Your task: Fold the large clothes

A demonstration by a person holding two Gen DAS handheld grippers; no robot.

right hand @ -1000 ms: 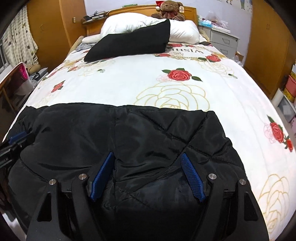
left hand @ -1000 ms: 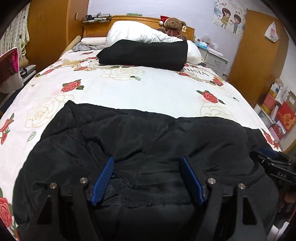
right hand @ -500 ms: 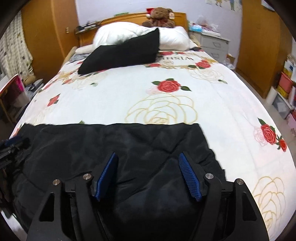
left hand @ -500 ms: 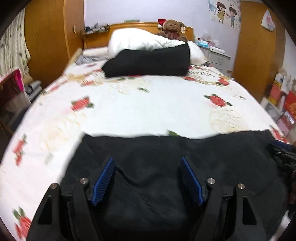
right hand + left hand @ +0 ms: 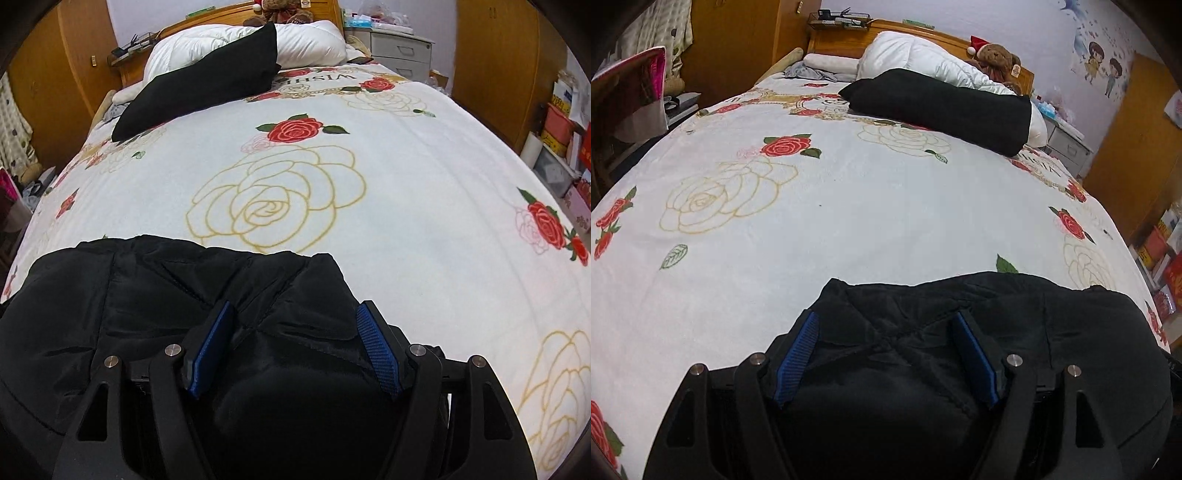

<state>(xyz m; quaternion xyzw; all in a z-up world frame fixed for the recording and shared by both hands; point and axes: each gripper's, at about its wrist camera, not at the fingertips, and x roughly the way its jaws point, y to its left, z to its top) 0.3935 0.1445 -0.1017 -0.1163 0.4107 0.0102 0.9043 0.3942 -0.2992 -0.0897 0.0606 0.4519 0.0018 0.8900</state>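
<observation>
- The left tongs (image 5: 885, 318) are clamped wide on a thick bunch of the black padded jacket (image 5: 1071, 332); the stuffing bulges up between the blue pads.
- The right tongs (image 5: 295, 306) hold the other end of the same jacket. Their jaws have just been closing a little, with the fabric bunched between them.
- The jacket lies across the near end of the bed, its far edge rumpled rather than straight. The rest of it falls below both views.
- Risk: the shell looks slick and the filling springy, so a wide grip on a fat bunch could let layers creep out, leaving only the top layer held.
- Risk: the two ends look unevenly gathered. If one hand leads, the fold would likely come out skewed, with a twisted edge.
- Risk: the jacket sits close to the foot of the bed, so any further pull that way could let its weight drag it over the edge.
- The bedspread (image 5: 868, 206) is white with red and gold roses, soft and fuzzy. It may cling to the jacket and wrinkle when dragged.
- Far off by the headboard (image 5: 923, 31) lie a folded black garment (image 5: 942, 107), a white quilt (image 5: 916, 59) and a teddy bear (image 5: 997, 55), well apart from the jacket.
- Wooden wardrobes (image 5: 498, 55), a bedside drawer unit (image 5: 399, 51) and stacked boxes (image 5: 557, 125) line the room.
</observation>
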